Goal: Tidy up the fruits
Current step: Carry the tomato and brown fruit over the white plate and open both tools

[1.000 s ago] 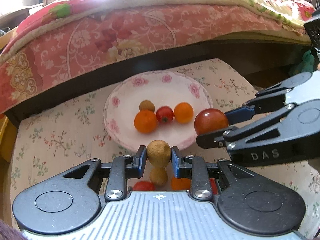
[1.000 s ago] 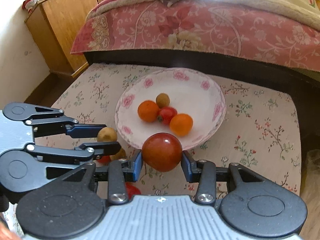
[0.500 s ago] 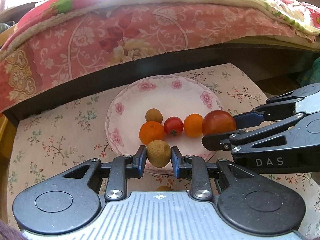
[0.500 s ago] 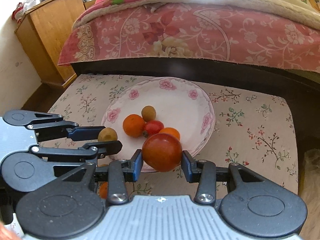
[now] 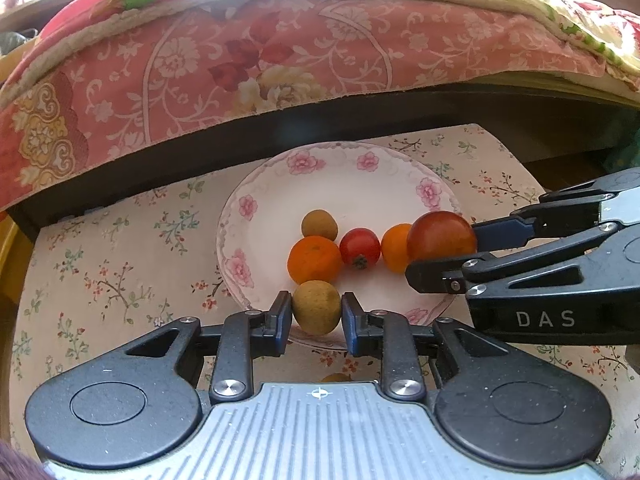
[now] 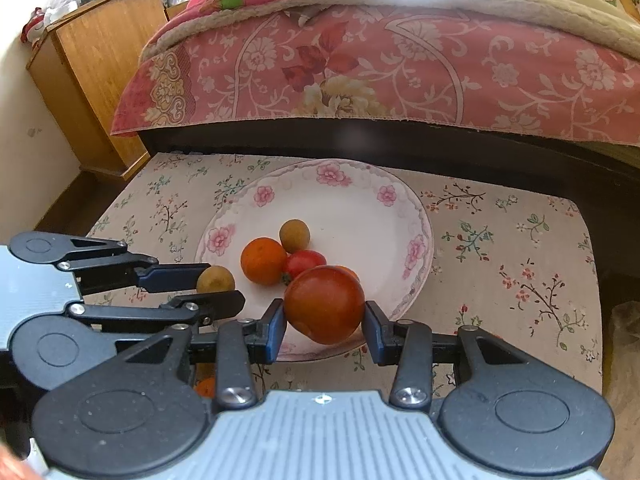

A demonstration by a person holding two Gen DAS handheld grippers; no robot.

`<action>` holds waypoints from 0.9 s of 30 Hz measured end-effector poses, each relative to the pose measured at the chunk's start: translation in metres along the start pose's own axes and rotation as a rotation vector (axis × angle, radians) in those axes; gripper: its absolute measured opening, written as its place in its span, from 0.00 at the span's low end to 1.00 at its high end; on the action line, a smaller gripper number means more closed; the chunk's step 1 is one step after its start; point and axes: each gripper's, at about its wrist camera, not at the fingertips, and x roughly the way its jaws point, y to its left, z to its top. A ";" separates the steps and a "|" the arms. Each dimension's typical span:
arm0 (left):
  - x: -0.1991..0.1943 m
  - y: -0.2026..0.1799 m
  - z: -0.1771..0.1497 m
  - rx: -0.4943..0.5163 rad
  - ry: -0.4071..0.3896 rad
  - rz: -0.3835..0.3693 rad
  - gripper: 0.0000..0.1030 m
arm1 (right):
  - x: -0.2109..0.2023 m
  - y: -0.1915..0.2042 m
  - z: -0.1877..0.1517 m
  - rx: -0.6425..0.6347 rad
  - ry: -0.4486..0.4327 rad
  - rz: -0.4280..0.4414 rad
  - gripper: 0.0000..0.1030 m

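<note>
Two pairs of tongs hang over one flowered plate (image 6: 416, 216), which sits on a low bench (image 6: 520, 264) covered in a sprigged cloth, with a bed (image 6: 400, 60) and its pink quilt behind and a wooden cabinet (image 6: 92, 64) off to one side. Of the carried fruit the bigger is the large tomato (image 6: 325, 304), pinched between the right tongs (image 6: 325, 316) above the plate's near edge, just in front of the pile. The left tongs (image 5: 316, 314) pinch a small brown-green fruit (image 5: 316, 307) over the near rim, close beside the larger orange (image 5: 315, 254). Already lying in the dish are that orange, a smaller orange (image 5: 394, 246) partly hidden by the tomato, a little red tomato (image 5: 359, 246) between them, and another small brown fruit (image 5: 319, 225) behind. The step in hand looks like setting both pieces down with the rest. To do it well, I would lower each until it nearly rests on bare china before loosening the grip, since round fruit let go from a height will likely roll and knock the cluster. The tomato wants the empty patch on its own side; spread the tongs slowly, one pair at a time, so the two tools do not collide.
</note>
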 end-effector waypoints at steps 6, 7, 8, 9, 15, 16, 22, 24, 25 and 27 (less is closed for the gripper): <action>-0.002 0.000 0.001 0.000 -0.008 0.006 0.37 | -0.001 -0.001 0.000 0.006 -0.008 -0.004 0.44; -0.003 -0.001 0.001 0.001 -0.010 0.007 0.37 | -0.002 -0.001 0.000 0.006 -0.008 -0.004 0.44; -0.003 -0.001 0.001 0.000 -0.011 0.008 0.37 | -0.002 -0.001 0.000 0.008 -0.008 -0.004 0.44; -0.004 0.000 0.001 -0.002 -0.013 0.009 0.37 | -0.002 -0.001 0.000 0.009 -0.008 -0.003 0.44; -0.008 0.002 0.003 -0.012 -0.028 0.012 0.38 | -0.002 -0.001 0.000 0.013 -0.012 0.000 0.44; -0.009 0.002 0.003 -0.013 -0.030 0.012 0.38 | -0.002 -0.001 0.000 0.013 -0.011 0.001 0.44; -0.013 0.001 0.004 -0.015 -0.040 0.010 0.40 | -0.002 -0.001 0.000 0.017 -0.011 -0.007 0.44; -0.013 0.000 0.004 -0.014 -0.042 0.010 0.40 | -0.002 -0.002 0.000 0.024 -0.015 -0.006 0.45; -0.013 0.000 0.004 -0.015 -0.041 0.010 0.40 | -0.003 -0.003 0.000 0.028 -0.020 -0.005 0.46; -0.015 0.001 0.004 -0.017 -0.044 0.010 0.40 | -0.005 -0.003 0.001 0.031 -0.032 -0.002 0.47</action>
